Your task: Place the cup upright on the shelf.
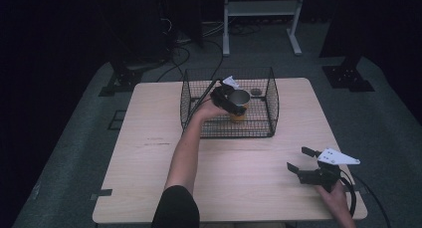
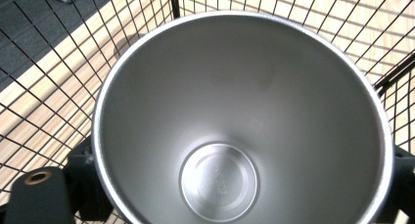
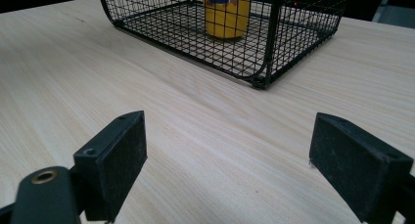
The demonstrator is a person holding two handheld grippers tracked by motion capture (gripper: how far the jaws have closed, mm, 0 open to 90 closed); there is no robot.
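A yellow cup (image 1: 239, 108) with a bare steel inside (image 2: 220, 136) stands upright in the black wire basket (image 1: 226, 134) at the table's far middle. My left gripper (image 1: 230, 99) is shut on the cup from its left side, with a jaw on either side of the wall. In the right gripper view the cup (image 3: 227, 11) shows through the basket's mesh (image 3: 266, 53), its base at the basket floor; I cannot tell whether it touches. My right gripper (image 1: 297, 158) hovers open over the table's near right corner, with nothing between its fingers (image 3: 115, 160).
A small dark round object (image 1: 256, 92) lies in the basket's far right part. The wooden table (image 1: 149, 163) is bare in front and to the left. Cables and a white frame (image 1: 261, 9) stand on the floor beyond.
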